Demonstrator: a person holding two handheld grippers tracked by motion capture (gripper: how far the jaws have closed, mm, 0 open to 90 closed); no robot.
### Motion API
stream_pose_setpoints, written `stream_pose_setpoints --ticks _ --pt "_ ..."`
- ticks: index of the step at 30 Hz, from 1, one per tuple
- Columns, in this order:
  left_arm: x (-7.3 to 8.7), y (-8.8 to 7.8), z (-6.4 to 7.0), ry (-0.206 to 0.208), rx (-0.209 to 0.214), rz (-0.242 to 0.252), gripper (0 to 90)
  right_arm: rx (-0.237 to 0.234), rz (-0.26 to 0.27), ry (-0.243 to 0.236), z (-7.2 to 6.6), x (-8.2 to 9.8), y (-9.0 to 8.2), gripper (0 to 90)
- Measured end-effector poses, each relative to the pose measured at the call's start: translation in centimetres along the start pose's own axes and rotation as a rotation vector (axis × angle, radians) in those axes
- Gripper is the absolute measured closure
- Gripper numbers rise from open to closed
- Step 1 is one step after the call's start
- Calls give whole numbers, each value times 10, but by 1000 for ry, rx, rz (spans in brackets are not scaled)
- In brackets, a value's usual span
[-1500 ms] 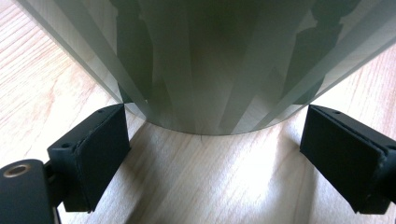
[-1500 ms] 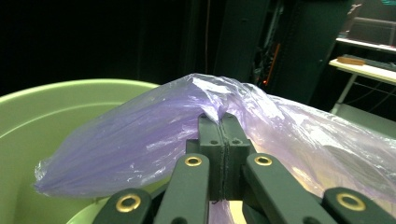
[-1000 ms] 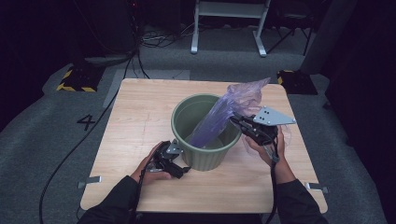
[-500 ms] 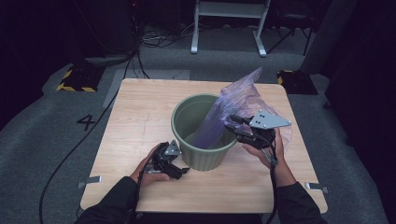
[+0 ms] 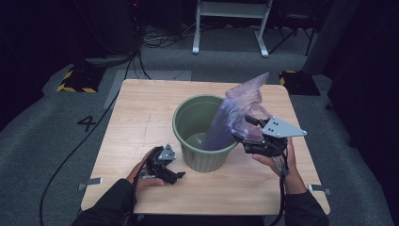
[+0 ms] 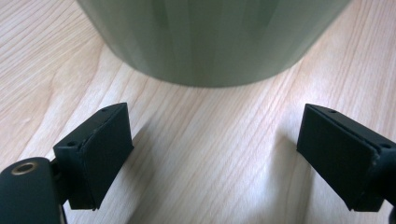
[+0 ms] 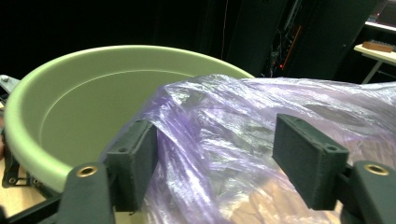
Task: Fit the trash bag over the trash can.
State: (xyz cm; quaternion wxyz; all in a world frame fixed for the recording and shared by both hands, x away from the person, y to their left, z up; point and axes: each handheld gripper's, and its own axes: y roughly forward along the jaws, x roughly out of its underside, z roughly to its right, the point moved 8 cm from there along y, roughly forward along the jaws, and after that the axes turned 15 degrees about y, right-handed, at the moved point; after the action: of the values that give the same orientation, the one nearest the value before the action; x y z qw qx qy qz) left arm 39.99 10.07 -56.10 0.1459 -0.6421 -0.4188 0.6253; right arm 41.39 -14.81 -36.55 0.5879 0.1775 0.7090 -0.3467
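Purple translucent plastic bag [image 5: 237, 115] is seen draped over the right side of the rim of a round sage-green plastic bin [image 5: 202, 132], one part hanging down inside and the rest rising crumpled above the rim. Nearest the person, the left gripper [image 5: 173, 175] is held low on the light wooden surface [image 5: 141, 108] just in front of the bin's base; in the left gripper view its jaws are spread wide, with only bare wood between them and the bin's wall [image 6: 210, 37] just ahead. To the right, the right gripper [image 5: 245, 131] is held at the bin's rim, against the bag. Its jaws have just been opening: in the right gripper view the bag [image 7: 224, 140] lies between them, brushing the left pad, while the right pad stands clear of the film, so the bag is released rather than pinched. Farther off, beyond the surface, a grey carpeted floor [image 5: 56, 122] is seen, marked with a black figure four [image 5: 87, 123], and a yellow-and-black striped block [image 5: 75, 80] lies near trailing cables.
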Motion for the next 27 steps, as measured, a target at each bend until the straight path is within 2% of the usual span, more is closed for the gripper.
stream_pose_setpoints --ticks 4,7,9,11,13,17,20,23,27 --pt "5 -4 0 -5 -4 2 99 2 -34 -4 -1 5 0 296" --pt "7 -7 0 -6 -7 -3 99 -22 -51 -11 -5 6 4 380" --pt "8 -7 0 -9 -9 -2 99 -30 -57 -7 -7 4 8 384" --pt "8 -7 0 -9 -9 -2 99 -61 -64 17 -12 2 11 335" --pt "8 -7 0 -9 -9 -1 99 -69 -77 17 -16 -1 15 283" --pt "8 -7 0 -8 -8 -1 99 -66 -104 11 -24 -6 20 231" --pt "8 -7 -1 -7 -8 -1 99 -78 -115 -18 -30 -7 22 203" --pt "8 -7 -1 -6 -7 -1 98 -85 -111 -47 -34 -10 18 190" --pt "8 -7 -1 -6 -7 -1 98 -76 -90 -56 -33 -13 5 192"
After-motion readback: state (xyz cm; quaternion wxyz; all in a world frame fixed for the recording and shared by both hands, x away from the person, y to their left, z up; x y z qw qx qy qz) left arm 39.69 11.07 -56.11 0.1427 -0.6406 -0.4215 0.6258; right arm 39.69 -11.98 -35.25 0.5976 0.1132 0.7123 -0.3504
